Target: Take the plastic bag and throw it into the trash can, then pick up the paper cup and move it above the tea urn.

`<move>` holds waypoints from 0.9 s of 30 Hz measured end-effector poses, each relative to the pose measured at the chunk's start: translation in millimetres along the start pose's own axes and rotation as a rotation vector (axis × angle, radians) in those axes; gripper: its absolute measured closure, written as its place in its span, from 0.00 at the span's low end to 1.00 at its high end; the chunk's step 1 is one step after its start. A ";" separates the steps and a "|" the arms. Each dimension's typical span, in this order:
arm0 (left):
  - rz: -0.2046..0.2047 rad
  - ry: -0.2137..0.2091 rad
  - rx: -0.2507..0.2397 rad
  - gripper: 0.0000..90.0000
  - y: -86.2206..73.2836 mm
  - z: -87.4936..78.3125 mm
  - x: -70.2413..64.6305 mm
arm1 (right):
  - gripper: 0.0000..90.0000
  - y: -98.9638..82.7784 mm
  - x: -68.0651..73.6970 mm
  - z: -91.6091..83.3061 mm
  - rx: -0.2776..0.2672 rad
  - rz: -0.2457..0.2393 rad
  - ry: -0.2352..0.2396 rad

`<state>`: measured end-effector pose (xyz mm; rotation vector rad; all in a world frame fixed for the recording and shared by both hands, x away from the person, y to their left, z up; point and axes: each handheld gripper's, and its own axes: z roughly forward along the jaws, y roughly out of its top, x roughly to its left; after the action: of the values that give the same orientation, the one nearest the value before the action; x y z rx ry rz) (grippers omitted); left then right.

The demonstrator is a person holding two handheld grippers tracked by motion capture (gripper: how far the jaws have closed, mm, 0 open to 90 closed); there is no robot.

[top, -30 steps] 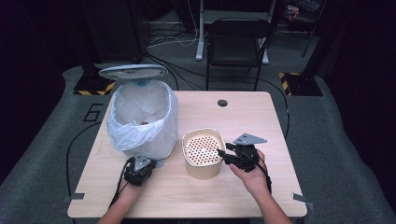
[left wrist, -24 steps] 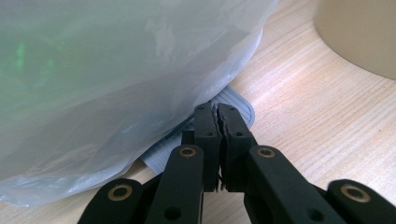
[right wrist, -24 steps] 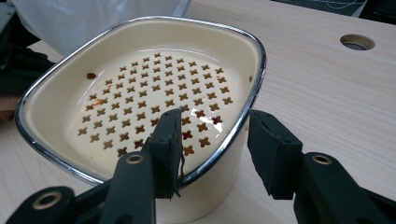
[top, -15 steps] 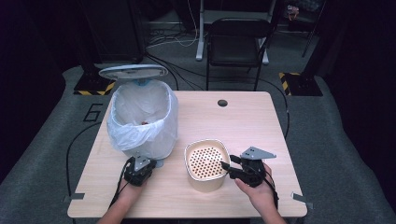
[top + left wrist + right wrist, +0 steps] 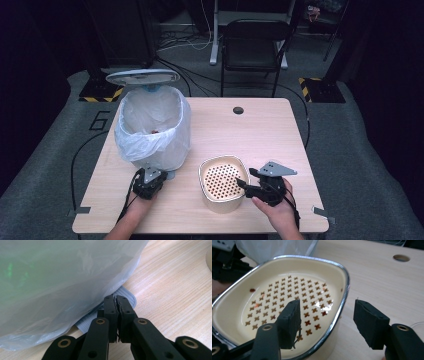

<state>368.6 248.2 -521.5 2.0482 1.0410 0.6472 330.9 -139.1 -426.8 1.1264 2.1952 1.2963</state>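
Vs a second ago: cream perforated container [image 5: 223, 183] is sitting closer to the counter's [image 5: 270, 135] near edge, shifted toward 5 o'clock from its earlier spot beside the bin; right hand-held gripper [image 5: 247, 179] has come back with it; its jaws have just been opening, container's chrome rim [image 5: 342, 307] is sitting between the pads with gaps showing on both sides, so it is not clamping now; left hand-held gripper [image 5: 155, 174] is staying put at the foot of the lined waste bin [image 5: 152, 127].

Left hand-held gripper [image 5: 117, 305]: jaws pressed together, tips over the grey ribbed pedal [image 5: 125, 293] poking out under the bag [image 5: 62, 277]; nothing visibly pinched between them.

Container: standing upright, open top facing up, cross-shaped holes in the floor [image 5: 287, 302], a few reddish specks inside; rounded-square outline, no clear long axis; located at 6 o'clock on the counter, bin at its 10 o'clock, right gripper at its 3 o'clock edge; bin lid [image 5: 142, 76] is standing open at 12 o'clock of the bin.
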 end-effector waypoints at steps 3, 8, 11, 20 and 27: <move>0.004 0.000 0.001 0.97 0.3 -0.3 0.7 | 0.41 4.7 -3.9 -8.6 -0.035 -0.001 -0.013; -0.003 -0.008 0.007 0.97 0.2 -0.5 0.4 | 0.36 5.9 -15.4 -20.2 -0.064 -0.021 -0.058; 0.005 -0.001 0.001 0.97 0.5 -0.5 1.1 | 0.32 2.2 -24.7 -24.3 -0.075 -0.035 -0.098; 0.007 -0.002 0.001 0.97 0.4 -0.4 1.4 | 0.17 -12.3 -50.7 -29.1 -0.081 -0.013 -0.176; 0.002 0.006 -0.008 0.97 0.1 0.3 0.9 | 0.14 -22.0 -64.1 -25.2 -0.071 0.024 -0.207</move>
<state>369.4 248.8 -521.5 2.0418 1.0377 0.6585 344.7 -209.2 -438.2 1.2048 1.9766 1.1989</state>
